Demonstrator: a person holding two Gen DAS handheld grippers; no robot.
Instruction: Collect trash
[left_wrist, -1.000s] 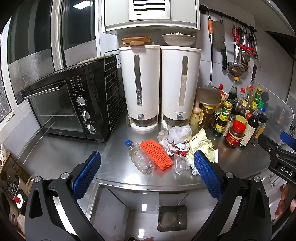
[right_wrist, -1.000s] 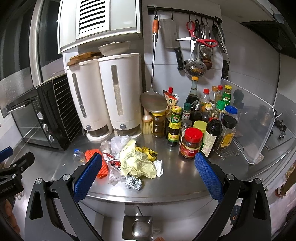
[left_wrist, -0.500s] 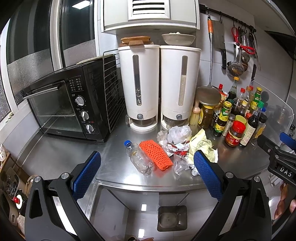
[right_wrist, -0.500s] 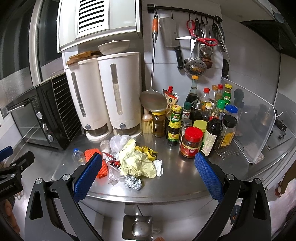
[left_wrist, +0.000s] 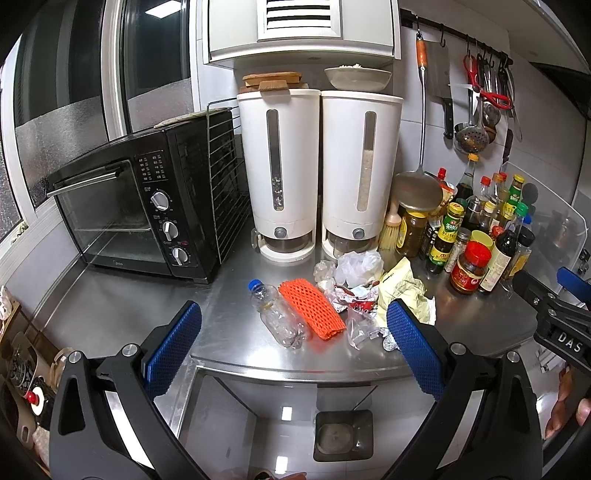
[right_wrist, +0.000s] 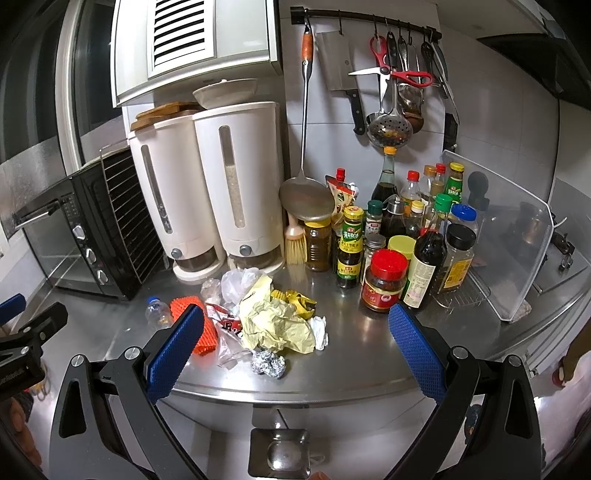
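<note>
A heap of trash lies on the steel counter (left_wrist: 236, 332): a crushed clear bottle (left_wrist: 276, 314) with a blue cap, an orange foam net (left_wrist: 312, 309), a white plastic bag (left_wrist: 358, 264), red wrappers (left_wrist: 356, 297), crumpled yellow paper (right_wrist: 275, 323), a foil ball (right_wrist: 269, 363) and a white tissue (right_wrist: 319, 330). My left gripper (left_wrist: 291, 347) hangs open in front of the counter edge, level with the bottle and net. Likewise open, my right gripper (right_wrist: 295, 347) is held before the paper and foil. Neither holds anything. A small steel bin (left_wrist: 342, 435) stands on the floor below.
A black toaster oven (left_wrist: 144, 210) sits at the left, two white dispensers (left_wrist: 317, 173) at the back. Sauce bottles and jars (right_wrist: 402, 251) crowd the right, beside a clear splash guard (right_wrist: 513, 240). Utensils hang on a wall rail (right_wrist: 388, 77).
Both grippers have barely moved; the left wrist view has drifted very slightly. The trash lies as before.
</note>
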